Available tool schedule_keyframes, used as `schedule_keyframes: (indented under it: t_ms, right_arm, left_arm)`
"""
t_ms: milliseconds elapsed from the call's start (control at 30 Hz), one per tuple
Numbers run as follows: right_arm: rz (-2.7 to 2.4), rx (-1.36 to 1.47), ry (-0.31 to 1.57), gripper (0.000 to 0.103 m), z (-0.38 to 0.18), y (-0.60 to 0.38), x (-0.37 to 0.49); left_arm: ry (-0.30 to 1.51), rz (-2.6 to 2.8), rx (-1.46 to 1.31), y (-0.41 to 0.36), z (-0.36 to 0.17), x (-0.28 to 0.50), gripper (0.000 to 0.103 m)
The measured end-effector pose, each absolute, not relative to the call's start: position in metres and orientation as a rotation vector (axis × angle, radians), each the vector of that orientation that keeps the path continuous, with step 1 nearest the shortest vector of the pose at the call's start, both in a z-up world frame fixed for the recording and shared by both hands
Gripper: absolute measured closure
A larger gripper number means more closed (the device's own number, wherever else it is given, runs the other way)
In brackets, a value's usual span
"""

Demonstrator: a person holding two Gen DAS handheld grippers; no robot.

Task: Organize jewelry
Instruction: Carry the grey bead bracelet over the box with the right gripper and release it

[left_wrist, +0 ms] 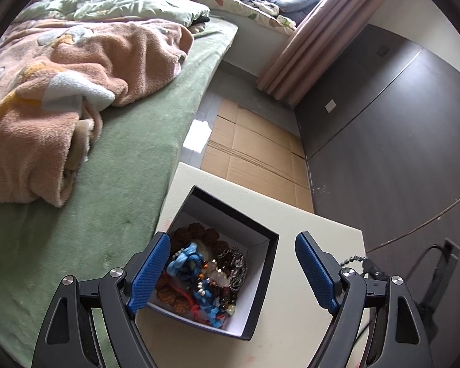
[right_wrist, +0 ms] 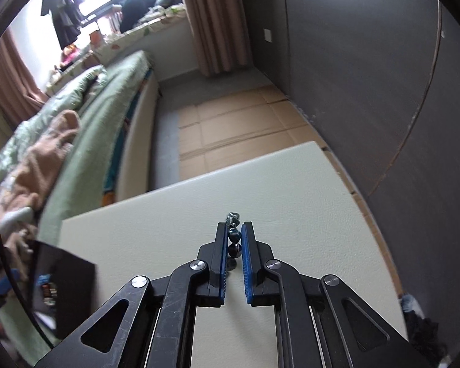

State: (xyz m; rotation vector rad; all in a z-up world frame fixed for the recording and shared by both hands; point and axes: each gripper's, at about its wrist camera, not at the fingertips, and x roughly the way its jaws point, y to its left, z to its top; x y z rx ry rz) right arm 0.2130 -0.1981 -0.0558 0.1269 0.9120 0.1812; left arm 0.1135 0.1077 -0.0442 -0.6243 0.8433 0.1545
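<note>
A black box with a white inside (left_wrist: 260,245) stands on the cream table (left_wrist: 306,230). It holds a tangle of jewelry (left_wrist: 205,273): brown bead strings, blue cord, dark chain. My left gripper (left_wrist: 233,263) is open and hovers over the box, its left finger above the box's left wall. My right gripper (right_wrist: 233,230) is shut on a dark bead bracelet (right_wrist: 233,236) above the table (right_wrist: 291,184); its metal end sticks out past the fingertips. The bracelet's end (left_wrist: 354,259) shows by my left gripper's right finger. The box (right_wrist: 64,288) sits at the lower left in the right wrist view.
A bed with a green sheet (left_wrist: 122,184) and a peach blanket (left_wrist: 61,92) lies left of the table. Flattened cardboard (left_wrist: 254,144) covers the floor beyond. A dark wall (left_wrist: 398,122) and a pink curtain (left_wrist: 306,46) stand to the right.
</note>
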Motion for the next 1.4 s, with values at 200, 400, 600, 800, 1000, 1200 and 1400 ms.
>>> schedule_keyframes:
  t_ms: [200,400,600,800,1000,1200,1400]
  right_arm:
    - [0.265,0.156,0.86,0.093,-0.035,-0.184,0.189]
    - [0.348,0.186,0.825,0.093,-0.016,-0.165,0.171]
    - [0.441,0.212,0.786,0.093,0.004,-0.141,0.152]
    - [0.535,0.243,0.786,0.093,0.012,-0.115,0.144]
    - [0.6,0.244,0.805,0.093,0.005,-0.079,0.143]
    - [0.617,0.188,0.795,0.093,0.0,-0.057,0.144]
    - [0.642,0.13,0.857,0.088,-0.017,-0.04,0.149]
  left_arm:
    - [0.847,0.159,-0.613,0.107,-0.042,0.103,0.019]
    - [0.856,0.17,-0.613,0.115,-0.043,0.095,0.019]
    - [0.858,0.187,-0.625,0.127,-0.044,0.09,0.019]
    - [0.855,0.207,-0.629,0.136,-0.044,0.091,0.019]
    - [0.844,0.196,-0.647,0.141,-0.042,0.093,0.017]
    - [0.842,0.186,-0.673,0.147,-0.043,0.097,0.014]
    - [0.84,0.198,-0.674,0.152,-0.042,0.095,0.013]
